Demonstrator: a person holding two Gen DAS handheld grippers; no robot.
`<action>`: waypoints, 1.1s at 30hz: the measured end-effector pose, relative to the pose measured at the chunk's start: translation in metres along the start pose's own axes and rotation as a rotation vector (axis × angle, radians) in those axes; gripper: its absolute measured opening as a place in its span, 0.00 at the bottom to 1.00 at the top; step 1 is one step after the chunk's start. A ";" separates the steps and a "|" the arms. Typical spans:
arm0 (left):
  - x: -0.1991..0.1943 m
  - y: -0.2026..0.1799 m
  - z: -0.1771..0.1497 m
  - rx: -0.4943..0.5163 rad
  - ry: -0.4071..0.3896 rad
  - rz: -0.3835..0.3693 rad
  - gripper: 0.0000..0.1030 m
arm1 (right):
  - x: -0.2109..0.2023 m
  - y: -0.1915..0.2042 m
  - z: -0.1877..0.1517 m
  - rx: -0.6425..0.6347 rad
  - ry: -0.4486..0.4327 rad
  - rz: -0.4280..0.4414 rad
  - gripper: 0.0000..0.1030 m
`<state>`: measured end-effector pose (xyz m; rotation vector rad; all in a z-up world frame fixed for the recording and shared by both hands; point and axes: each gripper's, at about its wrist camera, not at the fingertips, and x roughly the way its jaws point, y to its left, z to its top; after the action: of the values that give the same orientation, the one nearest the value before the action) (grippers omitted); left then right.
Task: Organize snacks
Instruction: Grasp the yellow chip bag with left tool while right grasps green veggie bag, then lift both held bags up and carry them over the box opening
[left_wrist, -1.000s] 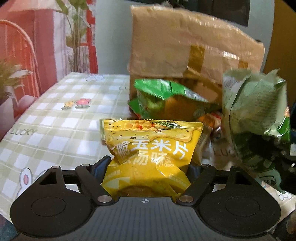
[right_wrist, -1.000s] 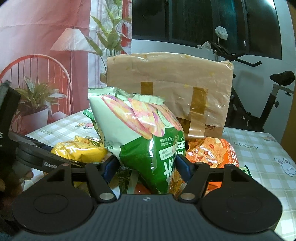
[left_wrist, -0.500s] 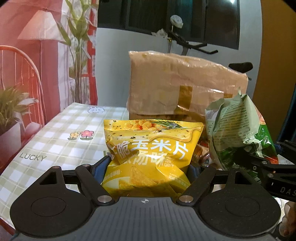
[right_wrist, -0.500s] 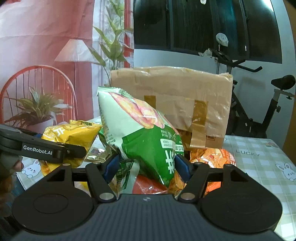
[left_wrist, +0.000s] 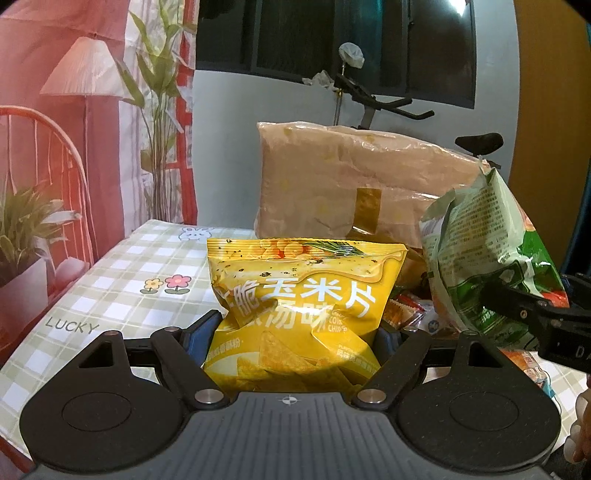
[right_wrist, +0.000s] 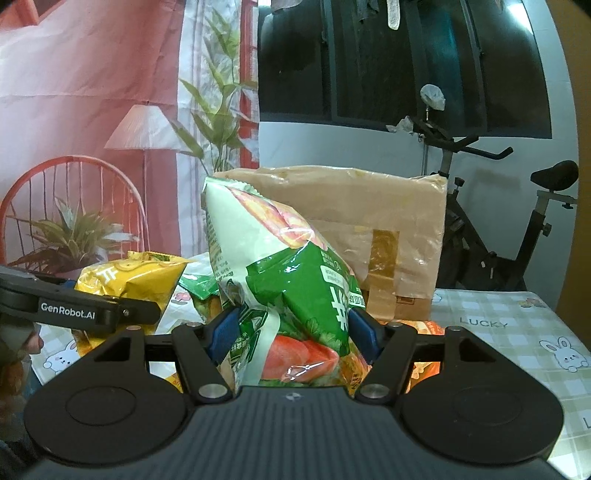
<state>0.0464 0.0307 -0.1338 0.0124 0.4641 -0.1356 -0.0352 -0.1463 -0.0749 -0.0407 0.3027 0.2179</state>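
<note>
Snacks fill both of my views. On the left wrist feed, my left tool (left_wrist: 295, 338) is clamped on the yellow corn chip bag (left_wrist: 303, 306), its blue pads pressing the bag's lower sides at 9 and 3 o'clock; the bag stands upright, dead centre, clear of the bench (left_wrist: 122, 280). Toward 3 o'clock I see the green and white chip bag (left_wrist: 480, 266) with my right tool's black finger across it. Between the two bags, low down, small packets (left_wrist: 406, 314) lie on the checked cloth. Beyond, at 12 o'clock, the taped brown parcel (left_wrist: 354, 184) stands on the bench.

On the right wrist feed, my right tool (right_wrist: 291, 328) grips that green and white bag (right_wrist: 280, 266), pads dug into its waist so the film creases. An orange snack bag (right_wrist: 428, 332) peeks out behind the right finger. At 9 o'clock my left tool (right_wrist: 92, 314) carries the yellow bag (right_wrist: 129, 275). Farther back stands the parcel (right_wrist: 369, 221), then an exercise bike (right_wrist: 498, 221) at 2 o'clock.
</note>
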 end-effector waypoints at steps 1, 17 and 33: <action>-0.001 0.000 0.000 0.002 -0.004 -0.001 0.81 | -0.001 -0.001 0.000 0.005 -0.005 -0.001 0.65; -0.009 0.003 0.004 -0.006 -0.051 -0.003 0.81 | -0.011 -0.018 0.010 0.065 -0.066 -0.028 0.62; -0.021 -0.004 0.032 0.028 -0.147 -0.011 0.81 | -0.034 -0.033 0.042 0.083 -0.184 -0.041 0.61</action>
<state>0.0419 0.0281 -0.0955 0.0270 0.3153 -0.1524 -0.0471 -0.1825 -0.0248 0.0552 0.1276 0.1665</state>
